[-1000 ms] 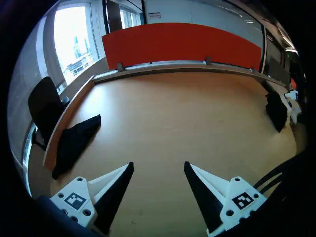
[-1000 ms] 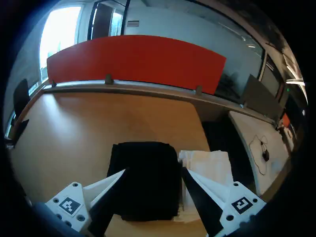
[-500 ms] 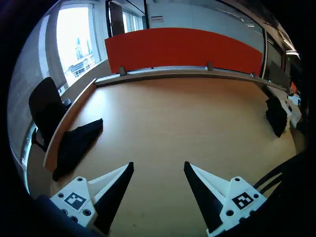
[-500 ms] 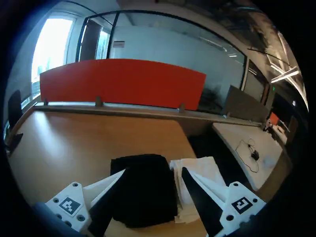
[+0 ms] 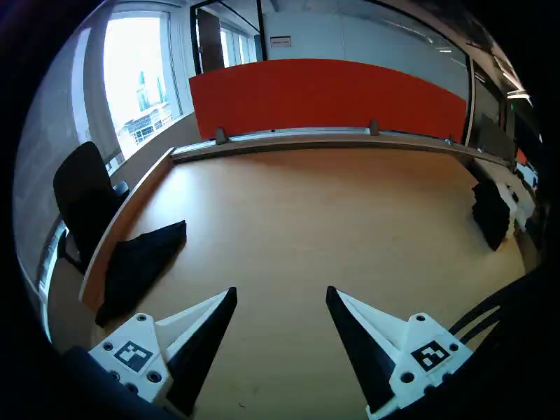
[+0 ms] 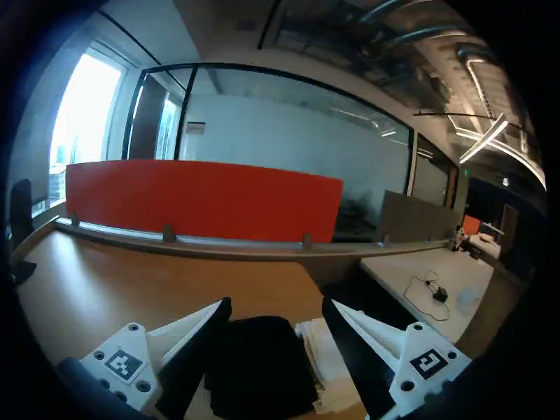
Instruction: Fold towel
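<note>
Two released claws: left claw (image 5: 280, 290) over smooth wood desk (image 5: 315, 203), right claw (image 6: 275, 301) above folded black towel (image 6: 262, 364).

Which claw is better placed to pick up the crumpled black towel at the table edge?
Left. The open left claw has the crumpled black towel ahead on its left; the open right claw hangs over the folded black towel.

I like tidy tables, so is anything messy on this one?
Yes: in the left gripper view, one black towel lies rumpled at the table's left edge, unlike the folded towels at its right.
</note>
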